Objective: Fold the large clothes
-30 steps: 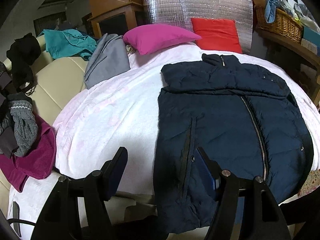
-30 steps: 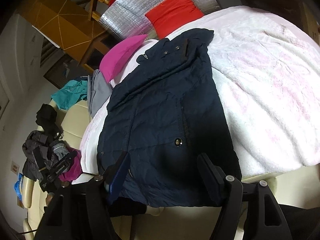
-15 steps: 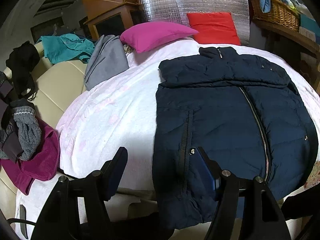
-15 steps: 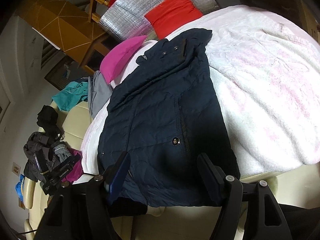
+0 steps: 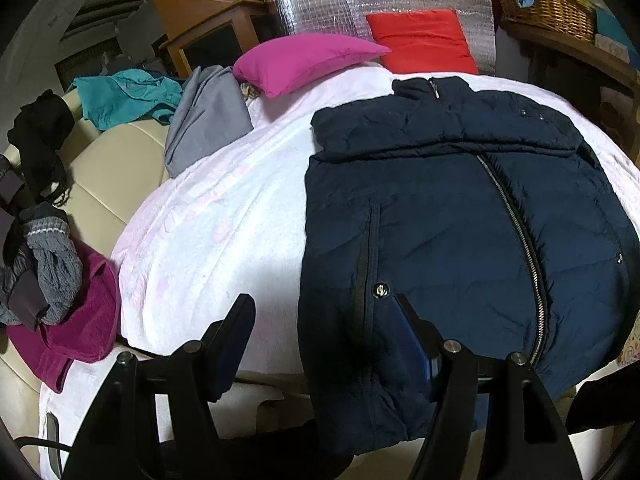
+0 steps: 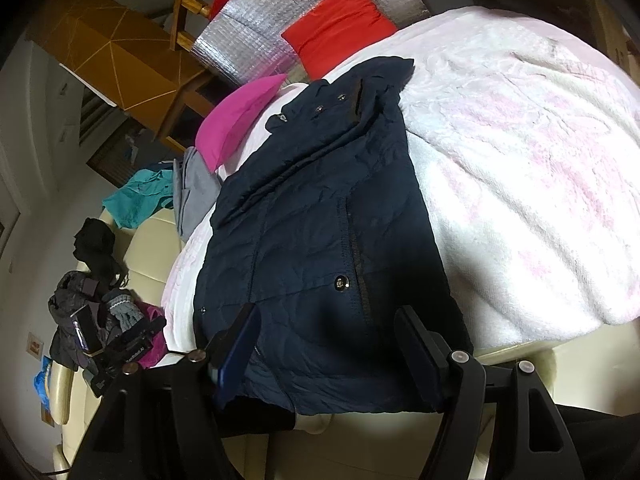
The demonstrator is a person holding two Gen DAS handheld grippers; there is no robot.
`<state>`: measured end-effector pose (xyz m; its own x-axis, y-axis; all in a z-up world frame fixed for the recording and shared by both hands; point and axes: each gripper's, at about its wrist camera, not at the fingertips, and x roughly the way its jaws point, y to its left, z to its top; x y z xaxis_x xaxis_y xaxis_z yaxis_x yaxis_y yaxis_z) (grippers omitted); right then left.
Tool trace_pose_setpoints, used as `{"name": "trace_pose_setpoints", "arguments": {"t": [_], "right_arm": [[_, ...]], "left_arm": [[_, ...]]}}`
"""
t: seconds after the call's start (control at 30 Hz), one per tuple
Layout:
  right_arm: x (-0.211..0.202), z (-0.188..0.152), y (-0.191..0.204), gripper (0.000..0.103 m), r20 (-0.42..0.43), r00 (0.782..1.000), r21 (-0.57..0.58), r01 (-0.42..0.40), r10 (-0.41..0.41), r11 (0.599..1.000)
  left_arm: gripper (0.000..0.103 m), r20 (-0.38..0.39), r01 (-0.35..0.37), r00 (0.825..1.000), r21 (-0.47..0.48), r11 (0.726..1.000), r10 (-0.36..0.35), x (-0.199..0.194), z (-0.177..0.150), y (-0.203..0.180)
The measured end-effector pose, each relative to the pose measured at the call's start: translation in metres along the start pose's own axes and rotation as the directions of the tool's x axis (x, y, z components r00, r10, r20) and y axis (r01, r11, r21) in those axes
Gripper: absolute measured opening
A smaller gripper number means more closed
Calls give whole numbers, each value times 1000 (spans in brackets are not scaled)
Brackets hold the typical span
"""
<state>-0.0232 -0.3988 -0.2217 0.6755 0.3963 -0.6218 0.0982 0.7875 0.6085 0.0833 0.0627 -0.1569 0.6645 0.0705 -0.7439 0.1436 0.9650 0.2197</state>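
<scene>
Lying zipped and face up on the white blanket [image 5: 208, 240], the navy jacket [image 5: 440, 220] reaches the blanket's near edge, its hem drooping over that edge. In the left wrist view the left gripper [image 5: 326, 344] hangs above the jacket's left hem corner: one finger over bare blanket, the other over the pocket snap. In the right wrist view the right gripper [image 6: 328, 350] straddles the hem's other side. The hem's underside is hidden, and shadow there blurs whether any finger touches cloth. Both grippers stand wide apart, gripping nothing. Behind the collar, at the blanket's far edge, lie a magenta pillow [image 5: 304, 60] and a red pillow [image 5: 420, 40].
</scene>
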Motion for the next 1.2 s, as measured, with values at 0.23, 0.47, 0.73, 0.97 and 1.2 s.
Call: {"name": "trace_pose_setpoints", "arguments": {"t": [0.23, 0.47, 0.73, 0.97, 1.2], "right_arm": [[3, -2, -7, 73, -17, 1000, 15, 12, -12, 1000], [7, -3, -12, 73, -35, 999, 32, 31, -29, 999], [18, -8, -23, 73, -89, 994, 54, 65, -61, 996], [22, -10, -38, 73, -111, 991, 97, 84, -73, 992], [22, -4, -53, 73, -77, 993, 145, 105, -95, 984]], "left_arm": [[70, -45, -14, 999, 9, 1000, 14, 15, -9, -3], [70, -115, -3, 993, 6, 1000, 3, 34, -18, 0], [70, -274, 115, 946, -216, 970, -174, 70, -22, 41], [70, -348, 197, 888, -300, 933, -299, 95, -29, 48], [57, -302, 314, 859, -326, 892, -413, 88, -36, 45]]}}
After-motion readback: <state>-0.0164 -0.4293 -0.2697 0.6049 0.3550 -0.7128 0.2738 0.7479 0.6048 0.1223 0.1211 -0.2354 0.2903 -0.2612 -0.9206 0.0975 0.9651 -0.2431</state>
